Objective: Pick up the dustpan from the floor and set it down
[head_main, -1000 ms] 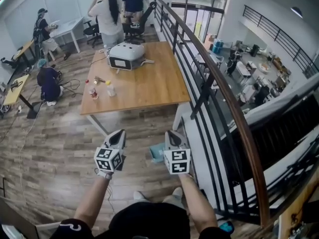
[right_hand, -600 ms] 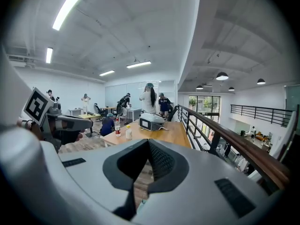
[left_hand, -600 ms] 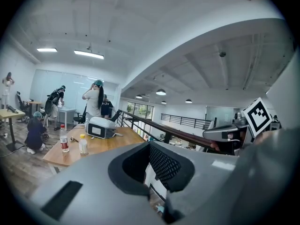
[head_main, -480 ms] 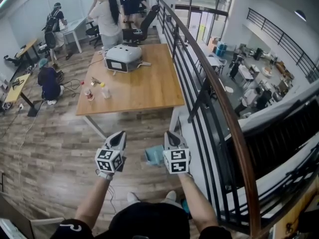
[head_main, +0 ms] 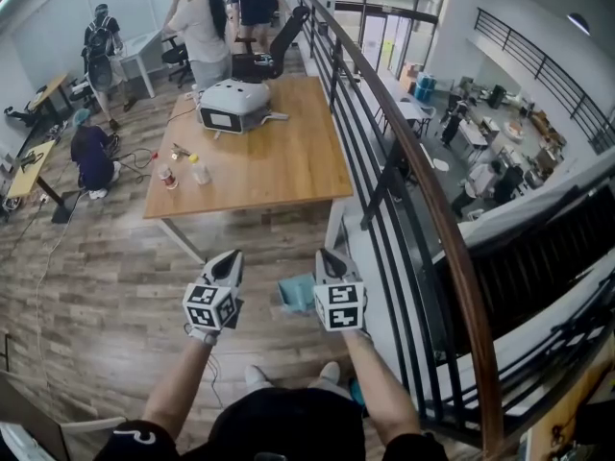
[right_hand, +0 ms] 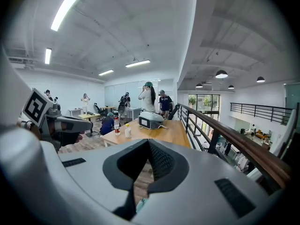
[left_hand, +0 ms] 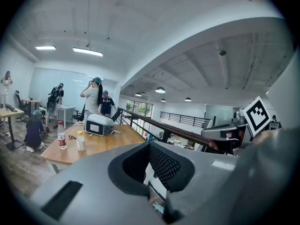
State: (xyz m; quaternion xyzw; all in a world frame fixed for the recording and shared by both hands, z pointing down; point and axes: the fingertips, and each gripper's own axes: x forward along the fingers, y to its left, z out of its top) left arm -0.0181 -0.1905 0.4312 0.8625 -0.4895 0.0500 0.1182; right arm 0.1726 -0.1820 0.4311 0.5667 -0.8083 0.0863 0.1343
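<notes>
On floor beside railing (head_main: 428,190): teal dustpan (head_main: 296,294), not yet lifted.
Closed and empty, flanking it in the head view: left hand-held gripper (head_main: 232,257), right hand-held gripper (head_main: 325,256). Hazard: going down with jaws unopened would likely shove the pan towards the railing gap instead of gripping.

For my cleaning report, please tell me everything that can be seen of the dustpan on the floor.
The dustpan is pale blue-green and flat, plastic by its look. It lies on the wooden floor near a corner of the table, close to the railing. In the head view the right tool covers its right edge, so its handle and full shape do not show. Only the floor seems to touch it.
</notes>
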